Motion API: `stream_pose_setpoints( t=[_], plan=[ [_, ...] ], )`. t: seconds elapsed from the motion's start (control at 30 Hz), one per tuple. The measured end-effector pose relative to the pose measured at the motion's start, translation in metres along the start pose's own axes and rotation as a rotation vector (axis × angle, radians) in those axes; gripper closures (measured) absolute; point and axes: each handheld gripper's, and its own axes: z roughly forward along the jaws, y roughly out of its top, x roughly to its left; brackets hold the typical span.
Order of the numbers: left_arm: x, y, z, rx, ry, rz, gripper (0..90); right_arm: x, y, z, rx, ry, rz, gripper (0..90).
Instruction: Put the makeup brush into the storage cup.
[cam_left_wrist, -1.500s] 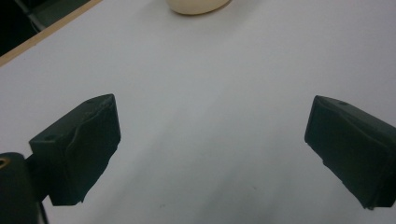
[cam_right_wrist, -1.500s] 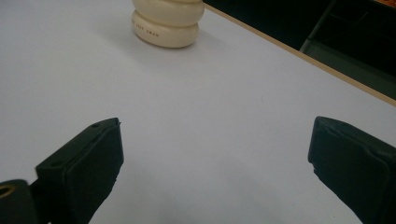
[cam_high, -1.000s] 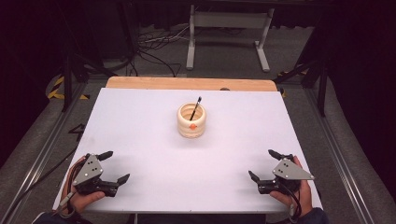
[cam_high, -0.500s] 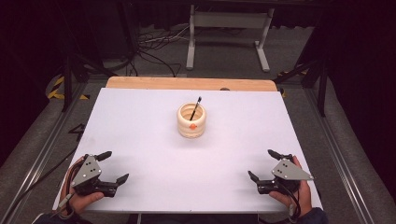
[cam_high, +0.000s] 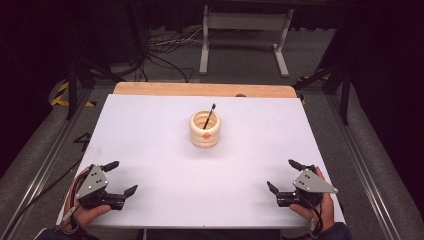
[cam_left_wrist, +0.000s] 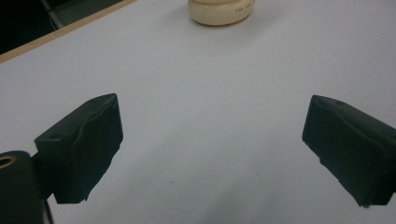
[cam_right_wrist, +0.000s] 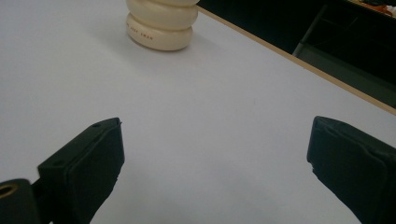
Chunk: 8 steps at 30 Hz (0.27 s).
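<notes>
Change since a second ago: none to speak of. Both grippers sit where they were at the near corners of the worktop, and the holder has not shifted.

Left gripper (cam_high: 121, 177): near left corner of the worktop (cam_high: 150, 130), held in the person's left hand (cam_high: 87, 212), jaws spread wide apart with nothing between them. In the left gripper view (cam_left_wrist: 210, 140) only bare white surface lies between the two black jaws, with the base of the holder (cam_left_wrist: 222, 10) at the top edge.

Right gripper (cam_high: 281, 175): near right corner, held in the right hand (cam_high: 320, 210), jaws likewise wide apart and empty. In the right gripper view (cam_right_wrist: 215, 158) the holder (cam_right_wrist: 161, 25) stands ahead and to the left of the jaws, well apart from them.

Container: one cream ribbed holder (cam_high: 205, 131), round, upright, standing about midway between the left and right edges and somewhat toward the far edge. An orange spot marks its near side. Contents: one dark slim pen or brush (cam_high: 209, 114), leaning toward the far right, its tip rising above the rim. Which of the two it is cannot be told.

Surroundings: a wooden strip (cam_high: 200, 89) runs along the far edge of the white surface. Beyond it, on the grey floor, a metal stand (cam_high: 244, 30) and loose cables (cam_high: 165, 50). Nothing lies on the worktop between either gripper and the holder.
</notes>
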Motion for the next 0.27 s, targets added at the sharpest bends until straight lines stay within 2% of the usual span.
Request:
stream_pose_setpoints(
  t=[0.27],
  plan=[
    [0.0025, 0.0019, 0.0016, -0.011, 0.001, -0.013, 5.8, -0.0019, -0.0012, -0.0016, -0.005, -0.008, 0.01, 4.4]
  ],
)
